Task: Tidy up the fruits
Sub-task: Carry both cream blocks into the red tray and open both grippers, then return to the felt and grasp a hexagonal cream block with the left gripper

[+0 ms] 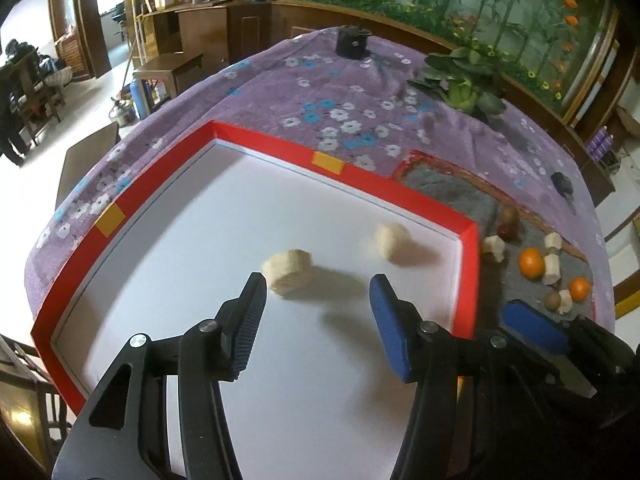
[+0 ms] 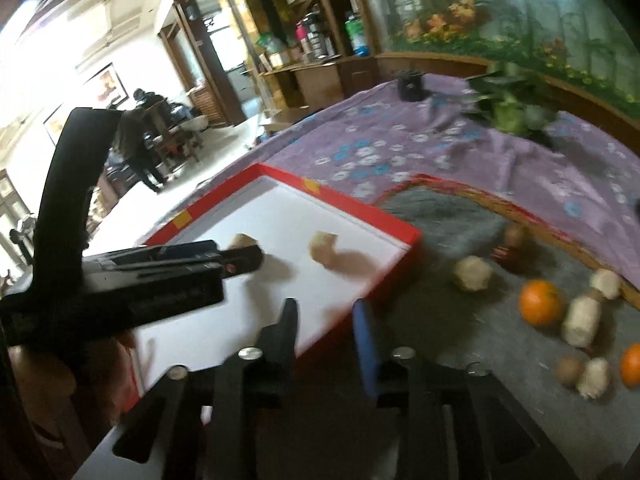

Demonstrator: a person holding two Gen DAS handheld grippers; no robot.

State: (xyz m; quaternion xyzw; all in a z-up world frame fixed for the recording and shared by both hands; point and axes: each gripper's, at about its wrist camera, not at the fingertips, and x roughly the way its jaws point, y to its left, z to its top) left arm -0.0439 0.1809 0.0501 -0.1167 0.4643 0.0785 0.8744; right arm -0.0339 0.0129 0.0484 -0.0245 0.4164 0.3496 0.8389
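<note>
A red-rimmed white tray [image 1: 468,276] holds two pale peeled fruit chunks, one near my left gripper [image 1: 289,270] and one farther right [image 1: 394,242]. My left gripper [image 1: 318,290] is open and empty just above the tray floor, behind the near chunk. My right gripper [image 2: 326,316] is open and empty over the tray's right rim [image 2: 360,280]. On the grey mat [image 2: 460,332] to the right lie two oranges [image 2: 541,302], several pale chunks [image 2: 472,273] and small brown fruits [image 2: 570,370]. The left gripper's body shows in the right wrist view [image 2: 160,276].
The tray and mat lie on a purple flowered tablecloth [image 1: 340,92]. A leafy green vegetable [image 1: 464,80] and a black round object [image 1: 352,42] sit at the far side. The table edge drops off on the left. People stand far off at left.
</note>
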